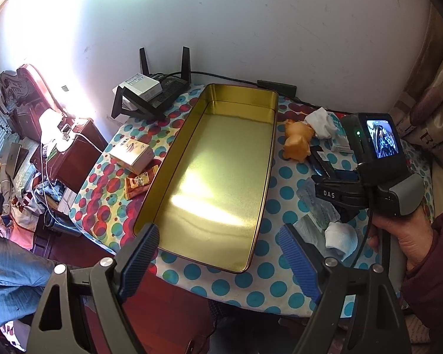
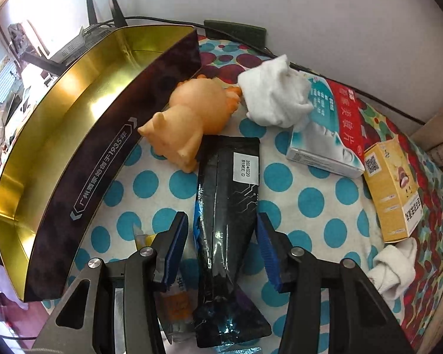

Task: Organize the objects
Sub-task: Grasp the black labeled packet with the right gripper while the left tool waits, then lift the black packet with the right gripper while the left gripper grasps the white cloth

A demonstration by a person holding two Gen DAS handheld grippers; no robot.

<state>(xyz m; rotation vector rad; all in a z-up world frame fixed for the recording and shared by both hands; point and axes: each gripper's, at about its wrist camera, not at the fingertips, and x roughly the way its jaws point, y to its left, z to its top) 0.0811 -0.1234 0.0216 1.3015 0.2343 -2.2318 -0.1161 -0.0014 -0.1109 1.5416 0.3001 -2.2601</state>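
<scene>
The right tool (image 2: 221, 250) is hiding the sides of the black pouch (image 2: 227, 206). The frame's bottom edge is cutting off the pouch's near end, and the small orange sachet (image 2: 178, 306) beside it is lying blurred.

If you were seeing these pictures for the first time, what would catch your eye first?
The long gold tin lies empty in the middle of the polka-dot cloth. Right of it lies an orange toy, and the open right gripper straddles a black pouch.

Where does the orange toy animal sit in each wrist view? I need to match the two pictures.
Left wrist: orange toy animal, right of centre, just beyond the gold tin's right wall.
Right wrist: upper centre, lying against the tin's dark outer wall.
Shared landmark: the tin.
</scene>
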